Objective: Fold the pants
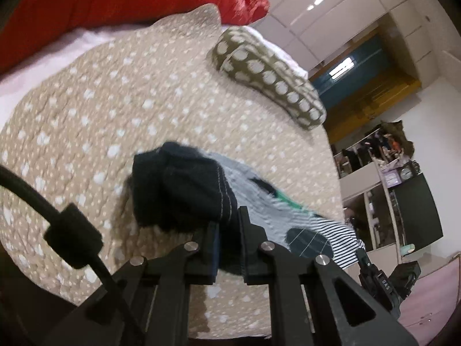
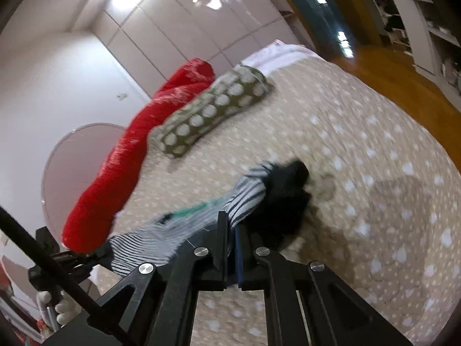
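Fingers of both grippers are clamped on the pants (image 1: 259, 204): the left gripper (image 1: 227, 230) pinches the dark end, the right gripper (image 2: 233, 239) the striped cloth beside a dark bunch. Stretched between the two, the pants hang just above the dotted bedspread (image 1: 100, 121). Farther up the bed lie a spotted pillow (image 1: 268, 77) and a red pillow (image 1: 115, 0).

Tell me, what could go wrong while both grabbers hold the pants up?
The pants hang bunched between the left gripper and right gripper, above the bedspread. Each pinches only an edge, so cloth might slip out. Laid down bunched, they may fold crooked.
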`<state>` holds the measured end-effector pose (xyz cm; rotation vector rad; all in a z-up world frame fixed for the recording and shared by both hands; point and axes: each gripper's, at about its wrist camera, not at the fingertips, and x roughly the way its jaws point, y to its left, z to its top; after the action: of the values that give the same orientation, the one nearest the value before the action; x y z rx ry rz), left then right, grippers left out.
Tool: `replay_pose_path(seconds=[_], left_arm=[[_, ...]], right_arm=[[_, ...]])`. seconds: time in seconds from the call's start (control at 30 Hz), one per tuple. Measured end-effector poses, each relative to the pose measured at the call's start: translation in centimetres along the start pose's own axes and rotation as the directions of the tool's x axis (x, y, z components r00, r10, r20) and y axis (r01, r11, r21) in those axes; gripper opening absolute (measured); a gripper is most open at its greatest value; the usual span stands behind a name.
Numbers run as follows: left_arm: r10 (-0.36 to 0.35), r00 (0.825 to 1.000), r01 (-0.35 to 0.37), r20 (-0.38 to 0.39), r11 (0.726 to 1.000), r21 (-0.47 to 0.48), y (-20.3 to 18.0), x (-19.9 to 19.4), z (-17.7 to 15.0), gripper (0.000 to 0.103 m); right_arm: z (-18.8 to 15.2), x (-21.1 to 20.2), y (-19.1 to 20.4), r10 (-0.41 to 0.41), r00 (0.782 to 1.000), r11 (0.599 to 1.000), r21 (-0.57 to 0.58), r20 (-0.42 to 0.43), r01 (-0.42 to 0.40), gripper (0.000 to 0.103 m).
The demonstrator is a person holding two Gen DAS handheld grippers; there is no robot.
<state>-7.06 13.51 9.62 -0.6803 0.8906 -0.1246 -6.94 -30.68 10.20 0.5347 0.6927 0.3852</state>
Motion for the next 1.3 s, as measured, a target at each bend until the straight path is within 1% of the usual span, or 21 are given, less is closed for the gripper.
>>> replay_pose_path(seconds=[0.13,0.23,0.37,0.47,0.53,0.57,0.63,0.67,0.73,0.77,0.8,0.83,0.87,0.9,0.93,1.03,1.1,1.17,1.23,1.27,1.3], left_arm=[[0.018,1.000,-0.019,0.015,1.000,0.014,-1.0,0.6,2.3,0.011],[0.056,0.998,-0.056,0.032,0.998,0.024,-1.5,1.8,4.7,0.011],[0.111,0.994,-0.111,0.017,0.993,0.025,-1.8,5.0,8.5,0.011],[0.178,0.984,-0.178,0.016,0.983,0.050,-2.2,7.5,10.9,0.011],[0.208,0.978,-0.208,0.006,0.977,0.056,-2.1,9.6,12.5,0.011],[0.213,0.977,-0.213,-0.004,0.976,0.050,-1.8,10.2,12.9,0.011],[0.221,0.974,-0.221,-0.042,0.975,0.006,-0.6,12.0,13.8,0.012],[0.214,0.975,-0.215,-0.054,0.977,-0.010,-0.2,12.3,14.0,0.013],[0.169,0.982,-0.173,-0.078,0.984,-0.047,0.5,12.5,14.2,0.015],[0.136,0.988,-0.141,-0.078,0.988,-0.061,0.8,12.1,14.1,0.017],[0.110,0.991,-0.115,-0.072,0.992,-0.061,0.8,11.4,14.0,0.022],[0.096,0.994,-0.099,-0.061,0.994,-0.051,0.7,10.6,13.9,0.027],[0.088,0.995,-0.090,-0.049,0.995,-0.044,0.6,9.9,13.8,0.030],[0.079,0.996,-0.080,-0.039,0.996,-0.042,0.5,9.3,13.8,0.036],[0.068,0.997,-0.069,-0.028,0.997,-0.042,0.5,8.6,13.8,0.041],[0.045,0.999,-0.045,0.002,0.998,-0.051,0.5,6.3,13.5,0.044],[0.031,0.999,-0.031,0.013,0.998,-0.045,0.3,4.9,12.5,0.046],[0.021,1.000,-0.021,0.013,1.000,-0.023,-0.4,3.7,11.0,0.047],[0.017,1.000,-0.017,0.007,1.000,0.004,-1.0,2.8,9.2,0.050],[0.018,1.000,-0.018,0.003,1.000,0.015,-1.3,2.5,8.2,0.050],[0.022,1.000,-0.022,-0.001,0.999,0.023,-1.6,2.3,7.5,0.051]], right_arm=[[2.5,0.9,1.0,0.012,1.000,1.000,-0.023,0.002,-0.012,0.004],[4.8,3.1,1.5,-0.032,0.999,0.998,-0.060,-0.012,0.031,0.004],[7.3,6.6,1.1,-0.077,0.996,0.996,-0.056,-0.051,0.074,0.004],[9.0,9.7,0.7,-0.131,0.989,0.989,-0.074,-0.074,0.125,0.004],[9.8,11.8,0.6,-0.178,0.980,0.980,-0.102,-0.085,0.169,0.004],[10.2,13.2,0.5,-0.205,0.974,0.974,-0.117,-0.099,0.194,0.004],[10.7,15.6,-0.1,-0.213,0.966,0.973,-0.121,-0.145,0.197,0.005],[10.9,16.7,-0.6,-0.224,0.960,0.971,-0.120,-0.165,0.206,0.005],[11.2,17.1,-1.1,-0.250,0.956,0.966,-0.116,-0.157,0.233,0.010],[11.5,16.5,-1.4,-0.224,0.964,0.972,-0.099,-0.140,0.212,0.015],[11.7,15.7,-1.5,-0.205,0.972,0.977,-0.081,-0.114,0.196,0.031],[11.9,14.1,-1.9,-0.196,0.979,0.980,-0.052,-0.060,0.193,0.044],[12.0,13.1,-2.2,-0.200,0.980,0.979,-0.037,-0.024,0.199,0.068],[12.2,11.7,-2.8,-0.211,0.977,0.977,-0.017,0.018,0.211,0.074],[12.3,10.8,-3.4,-0.223,0.974,0.975,-0.001,0.028,0.223,0.074],[12.1,10.0,-5.3,-0.225,0.974,0.974,0.035,-0.008,0.225,0.074],[11.4,10.1,-6.4,-0.225,0.974,0.973,0.050,-0.030,0.226,0.074],[10.6,11.2,-7.1,-0.193,0.979,0.978,0.075,-0.063,0.197,0.074],[9.8,12.4,-7.4,-0.157,0.983,0.980,0.105,-0.094,0.166,0.073],[9.4,13.5,-7.5,-0.125,0.984,0.982,0.125,-0.127,0.141,0.064],[9.0,14.5,-7.5,-0.100,0.981,0.983,0.135,-0.164,0.123,0.025]])
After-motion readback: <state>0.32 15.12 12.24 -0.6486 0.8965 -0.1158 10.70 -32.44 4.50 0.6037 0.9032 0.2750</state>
